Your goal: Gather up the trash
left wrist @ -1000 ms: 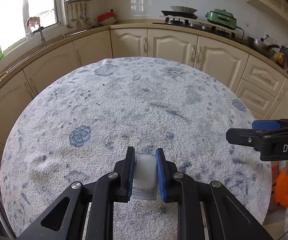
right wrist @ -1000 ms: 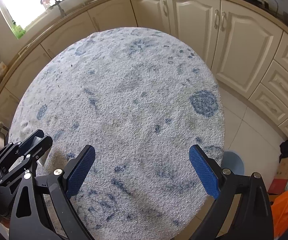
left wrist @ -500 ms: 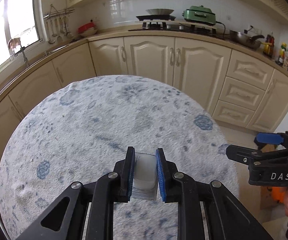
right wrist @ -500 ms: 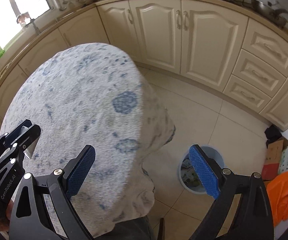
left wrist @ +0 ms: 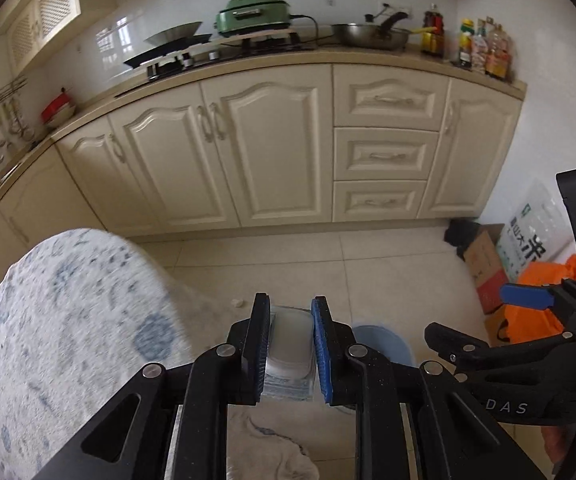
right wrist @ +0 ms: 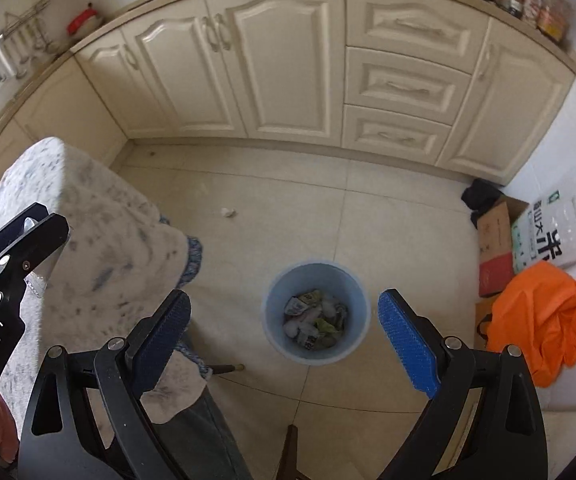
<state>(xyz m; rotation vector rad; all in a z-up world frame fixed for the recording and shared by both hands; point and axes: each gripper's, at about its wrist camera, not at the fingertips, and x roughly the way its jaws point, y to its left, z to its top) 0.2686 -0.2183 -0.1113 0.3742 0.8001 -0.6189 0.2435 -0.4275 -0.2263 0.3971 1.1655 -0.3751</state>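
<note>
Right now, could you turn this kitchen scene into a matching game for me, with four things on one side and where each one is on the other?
Things:
1. clear plastic packet
2. blue bin
3. orange bag
4. green cooker

Places:
A. on the counter
B. on the floor by the cardboard box
C. clamped between the left gripper fingers
D. on the tiles, holding trash

Pairs: 1-C, 2-D, 3-B, 4-A
</note>
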